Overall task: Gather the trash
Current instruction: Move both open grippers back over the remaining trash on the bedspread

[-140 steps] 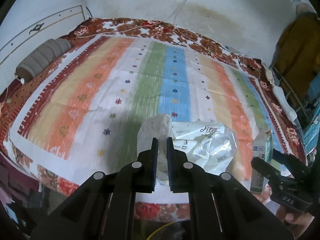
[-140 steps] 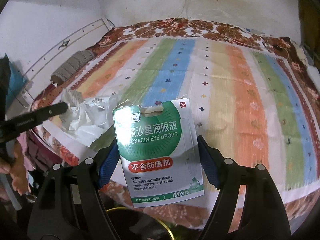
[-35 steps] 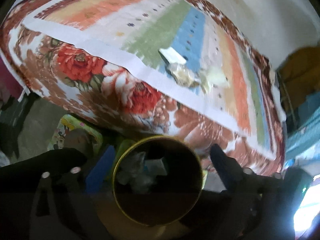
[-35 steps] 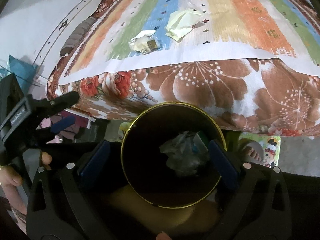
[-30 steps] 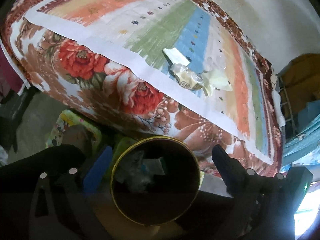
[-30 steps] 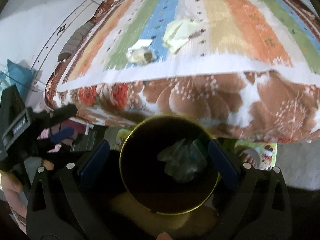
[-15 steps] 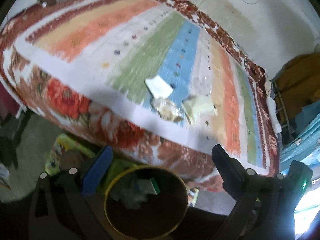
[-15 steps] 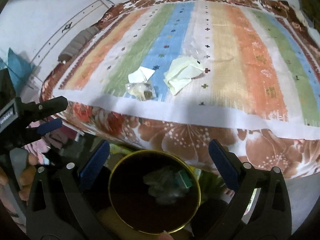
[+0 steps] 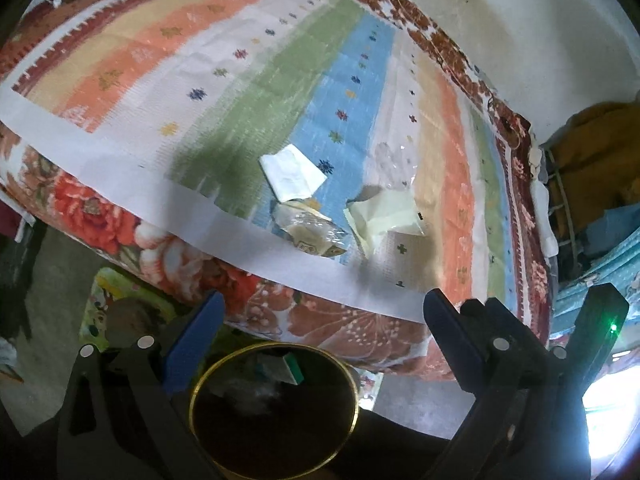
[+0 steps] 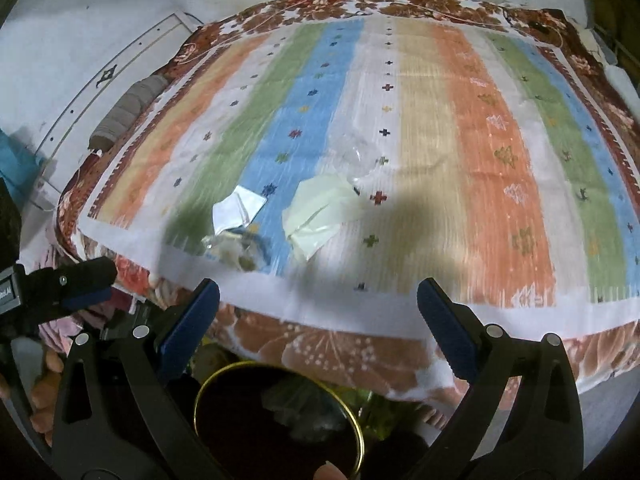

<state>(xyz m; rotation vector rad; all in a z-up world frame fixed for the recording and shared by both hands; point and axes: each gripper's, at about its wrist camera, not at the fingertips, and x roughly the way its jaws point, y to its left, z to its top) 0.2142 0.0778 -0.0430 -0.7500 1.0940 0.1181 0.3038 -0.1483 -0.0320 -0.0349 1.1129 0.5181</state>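
Both grippers hang open and empty over a dark round bin with a gold rim [image 9: 272, 408] [image 10: 276, 420] on the floor by the bed; crumpled plastic and a green-white box lie in it. My left gripper [image 9: 320, 320] and right gripper [image 10: 318, 308] face the bed's near edge. On the striped bedcover lie a white folded paper [image 9: 292, 172] [image 10: 238, 210], a crumpled clear wrapper [image 9: 310, 232] [image 10: 236, 250], a pale yellow wrapper [image 9: 386, 216] [image 10: 318, 216] and a clear plastic scrap [image 9: 390, 158] [image 10: 354, 152].
The striped bedcover [image 10: 480, 160] hangs over a floral blanket [image 9: 100, 216] at the bed's edge. A grey rolled cloth [image 10: 124, 110] lies at the far left by the white wall. A colourful mat [image 9: 108, 292] lies on the floor beside the bin.
Both grippers have let their trash fall into the bin and tilted up from it toward the bed. The bin has slid low in both views.
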